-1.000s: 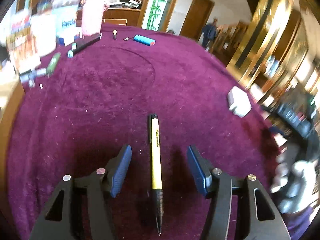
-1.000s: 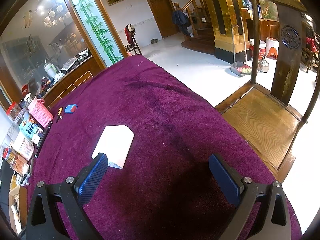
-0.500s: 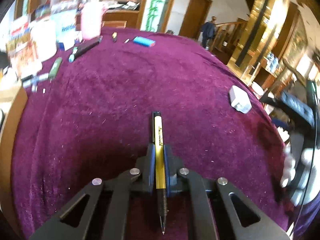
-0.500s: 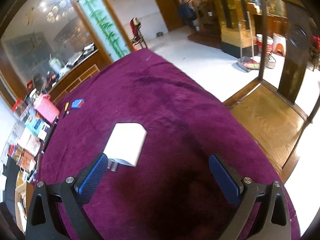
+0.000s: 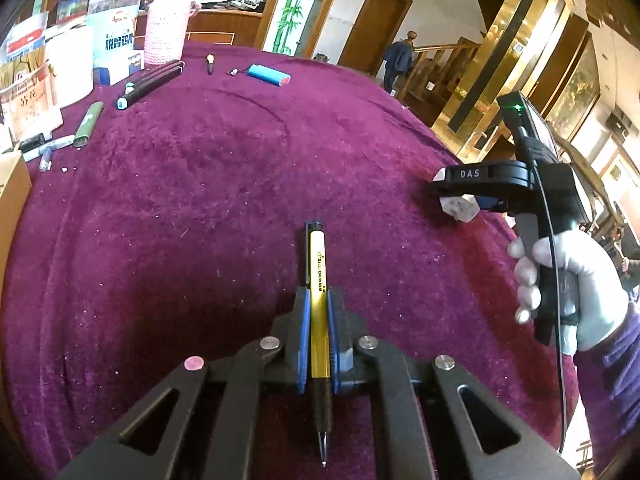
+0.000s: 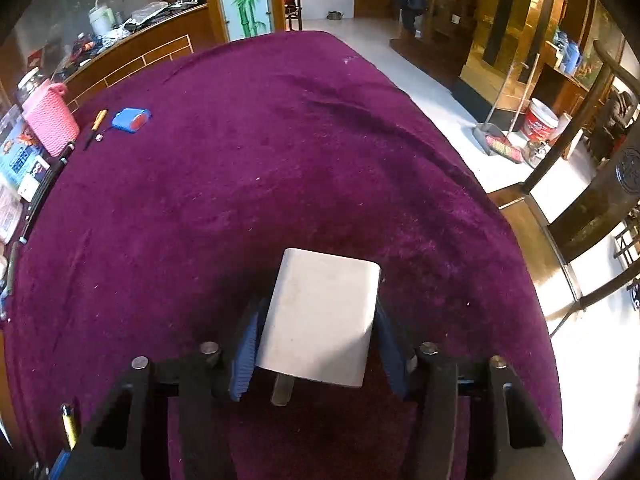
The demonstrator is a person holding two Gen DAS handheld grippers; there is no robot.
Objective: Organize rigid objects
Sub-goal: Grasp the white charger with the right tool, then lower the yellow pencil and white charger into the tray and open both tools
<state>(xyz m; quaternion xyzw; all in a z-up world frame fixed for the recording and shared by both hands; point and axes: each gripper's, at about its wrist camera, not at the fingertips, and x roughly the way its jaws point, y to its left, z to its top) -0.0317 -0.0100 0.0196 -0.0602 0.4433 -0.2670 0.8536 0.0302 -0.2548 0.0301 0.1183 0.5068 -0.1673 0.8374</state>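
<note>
Two hand-held grippers are at work over a worktop (image 5: 208, 184) covered in purple velvet cloth. The left hand-held gripper (image 5: 319, 332) has its blue pads clamped tight on a yellow pen (image 5: 319, 300), which runs straight along the line of the fingers: its black cap end reaches out ahead of the pads and its black grip and metal tip point back toward the camera. The right hand-held gripper (image 6: 316, 344) has just been closing its jaws around a white charger plug (image 6: 320, 316); the plug sits between the blue pads, both of which lie against its sides, with a metal prong poking out at the near end. From the left wrist view the right hand-held gripper (image 5: 460, 204) appears off to the right of the left one, held by a hand in a white glove (image 5: 576, 288) with a purple sleeve, and the plug (image 5: 460, 208) shows at its tips just above the cloth. Far ahead of the left hand-held gripper lie a blue battery pack (image 5: 269, 75), a small screwdriver (image 5: 210, 63), black markers (image 5: 152, 82) and a green tube (image 5: 88, 119), near a pink basket (image 5: 166, 28) and several printed packets (image 5: 114, 32) at the far-left edge.
</note>
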